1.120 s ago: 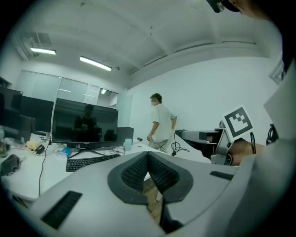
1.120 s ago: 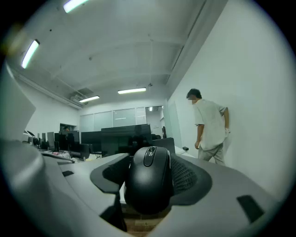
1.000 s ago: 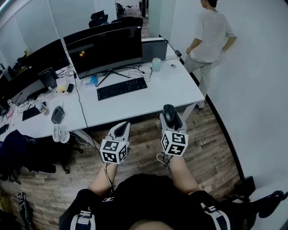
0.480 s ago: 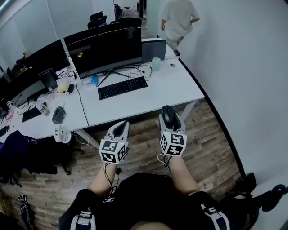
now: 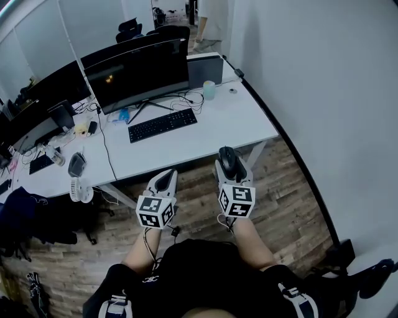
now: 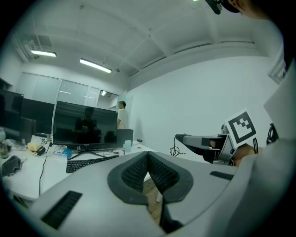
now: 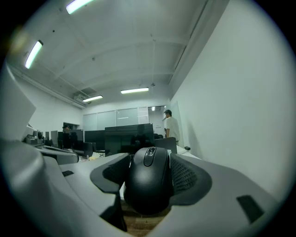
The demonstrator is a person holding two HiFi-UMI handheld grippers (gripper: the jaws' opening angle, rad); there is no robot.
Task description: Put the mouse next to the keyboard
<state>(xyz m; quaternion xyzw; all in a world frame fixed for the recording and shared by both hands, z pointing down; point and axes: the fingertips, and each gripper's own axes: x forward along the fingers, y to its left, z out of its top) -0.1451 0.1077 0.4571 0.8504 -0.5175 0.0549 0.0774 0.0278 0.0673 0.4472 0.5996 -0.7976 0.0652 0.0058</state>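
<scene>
A black mouse (image 7: 148, 178) sits between the pads of my right gripper (image 5: 227, 161), which is shut on it, in front of the white desk's (image 5: 242, 121) near edge above the wooden floor. In the head view the mouse (image 5: 227, 158) shows as a dark oval at the jaw tips. The black keyboard (image 5: 162, 124) lies on the desk before a wide dark monitor (image 5: 138, 76); the left gripper view shows the keyboard (image 6: 90, 162) at left. My left gripper (image 5: 163, 181) hangs beside the right one, shut, with nothing between its jaws.
A pale cup (image 5: 209, 90) and cables stand behind the keyboard. A second desk (image 5: 56, 164) at left holds a small fan (image 5: 80, 189), clutter and more monitors. A person (image 5: 209, 18) stands far back by the white wall (image 5: 323, 93) along the right.
The person walked from the desk's right end away to the far back. The view shifted slightly right; both grippers stay where they were, mouse still held.
</scene>
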